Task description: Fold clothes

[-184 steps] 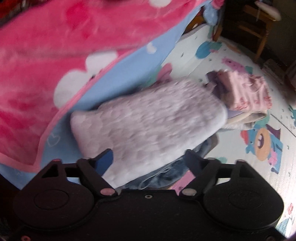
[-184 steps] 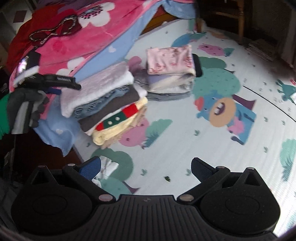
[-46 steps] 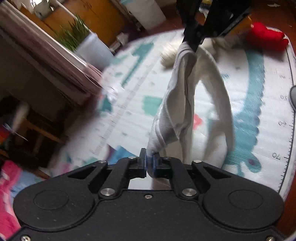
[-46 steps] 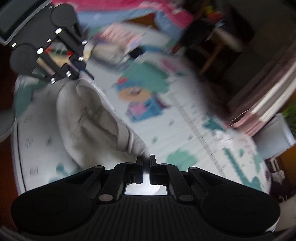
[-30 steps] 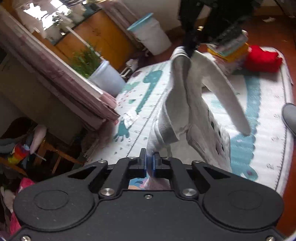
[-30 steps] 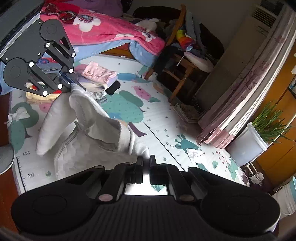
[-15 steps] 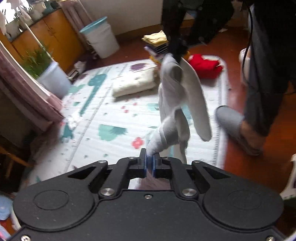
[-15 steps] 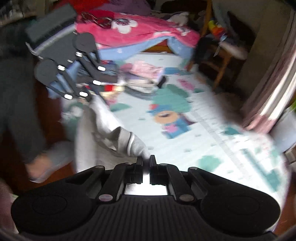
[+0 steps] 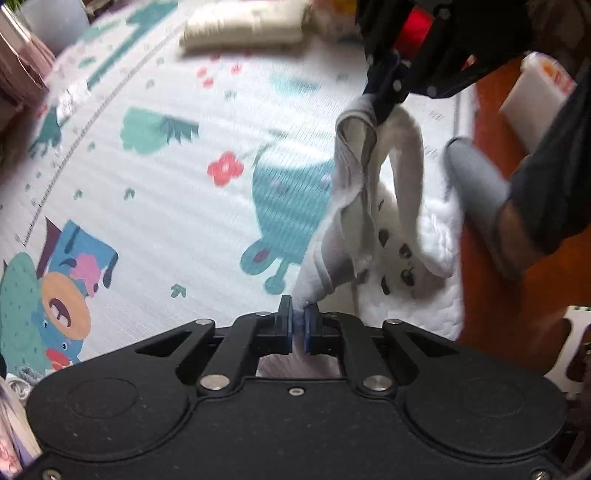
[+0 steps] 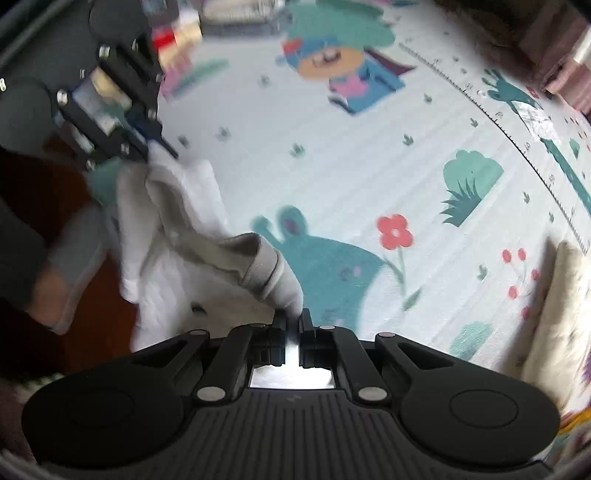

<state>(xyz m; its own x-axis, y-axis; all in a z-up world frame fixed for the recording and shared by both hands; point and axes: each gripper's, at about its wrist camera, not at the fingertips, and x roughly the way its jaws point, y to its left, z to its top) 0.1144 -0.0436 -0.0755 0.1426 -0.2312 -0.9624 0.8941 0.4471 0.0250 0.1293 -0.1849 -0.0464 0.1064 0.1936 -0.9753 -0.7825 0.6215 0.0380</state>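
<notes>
White garment [image 9: 354, 206] with dark buttons hangs bunched above mat.

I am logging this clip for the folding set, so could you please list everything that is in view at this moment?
garment: one, pale grey-white with dark buttons, hanging between both tongs, lower part on the mat.
mat: one, white with cartoon prints and a red flower, covering the floor.
folded cream cloth: one, cream, far edge of the mat.
red item: one, red, behind the right tongs; blurred.
floor: reddish brown, beside the mat.
white box: one, white with orange marks, on the floor.
slipper: one, grey, on the person's foot at the mat's edge.
left tongs: shut on the garment.
right tongs: shut on the garment.
</notes>
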